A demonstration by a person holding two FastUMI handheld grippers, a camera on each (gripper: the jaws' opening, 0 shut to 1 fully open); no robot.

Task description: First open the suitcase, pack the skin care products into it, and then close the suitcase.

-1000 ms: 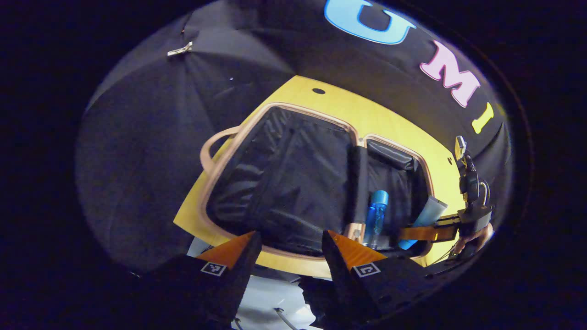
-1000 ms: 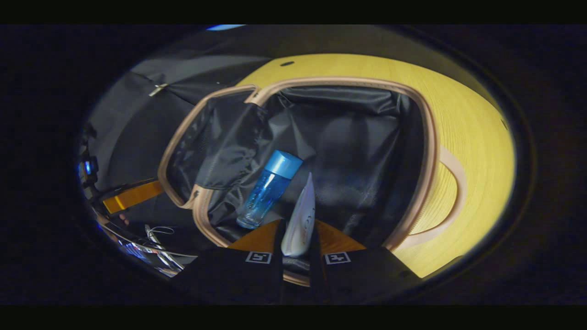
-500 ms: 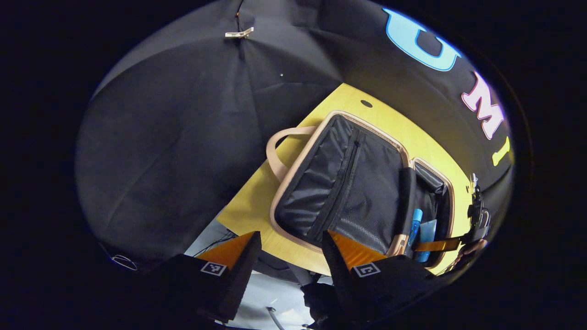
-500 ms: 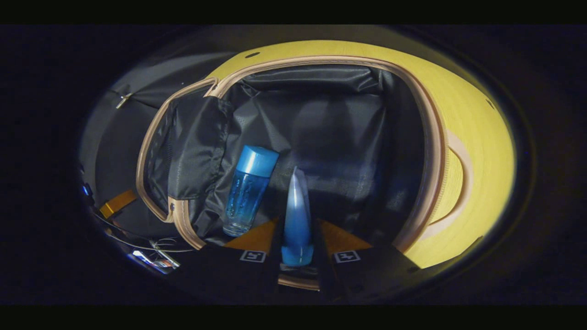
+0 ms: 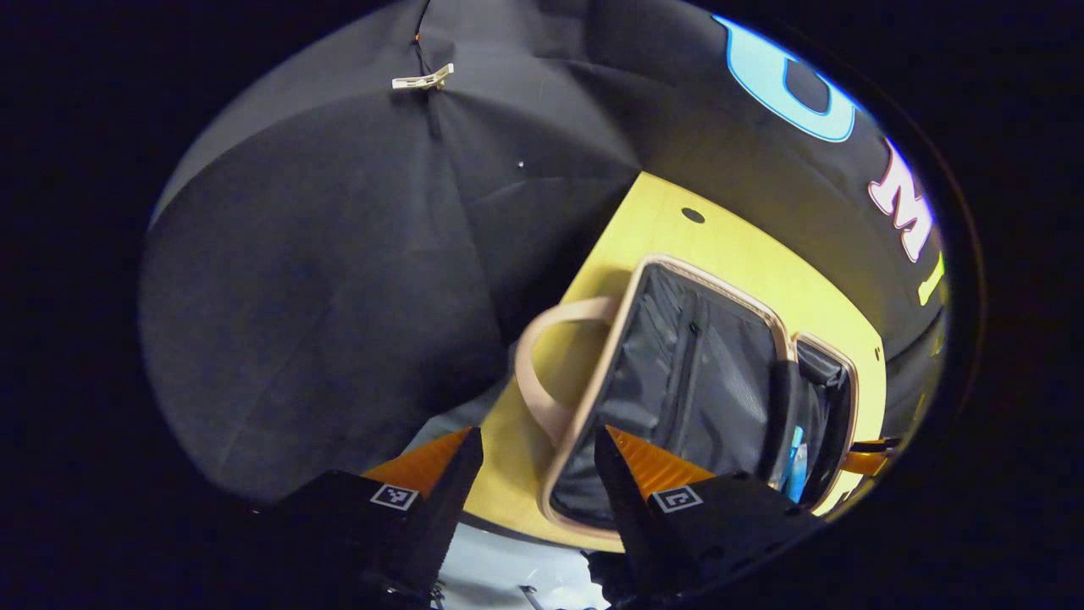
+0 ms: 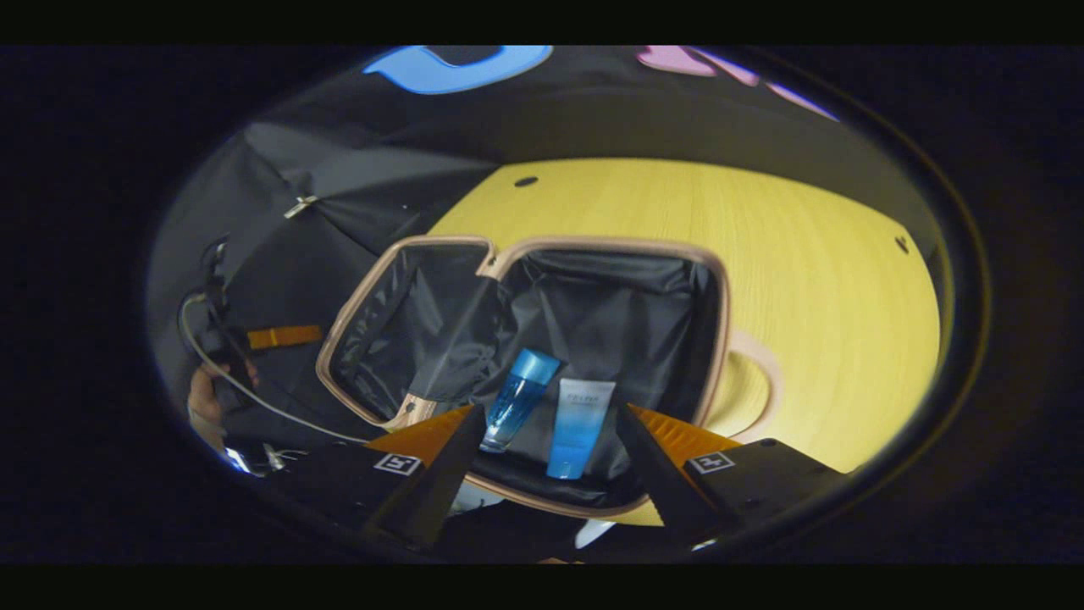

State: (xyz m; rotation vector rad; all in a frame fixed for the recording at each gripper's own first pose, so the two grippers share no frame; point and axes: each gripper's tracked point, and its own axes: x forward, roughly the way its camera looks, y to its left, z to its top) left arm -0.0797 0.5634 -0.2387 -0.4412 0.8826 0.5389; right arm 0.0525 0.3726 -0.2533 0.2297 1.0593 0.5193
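The open suitcase (image 6: pixel 721 313) with a tan rim and black lining lies flat on the yellow table (image 6: pixel 804 296). In its right half a clear blue bottle (image 6: pixel 518 396) and a blue-and-white tube (image 6: pixel 577 424) lie side by side. My right gripper (image 6: pixel 550 413) hovers open above the near rim, with the tube lying loose between and beyond its fingers. In the left gripper view the suitcase (image 5: pixel 677 381) sits to the right, its handle (image 5: pixel 538 373) toward me, and the bottle (image 5: pixel 794 464) peeks out. My left gripper (image 5: pixel 538 462) is open and holds nothing, off the table's corner.
Black cloth walls close in behind and left of the table (image 5: pixel 677 246). A metal clip (image 5: pixel 421 80) pins the cloth. In the right gripper view, the hand (image 6: pixel 203 394) with the left gripper's orange finger (image 6: pixel 284 336) and a cable shows at far left. Bare table lies right of the suitcase.
My right gripper opened, let the tube go into the suitcase beside the bottle, and drew back. The left gripper swung further left, away from the suitcase.
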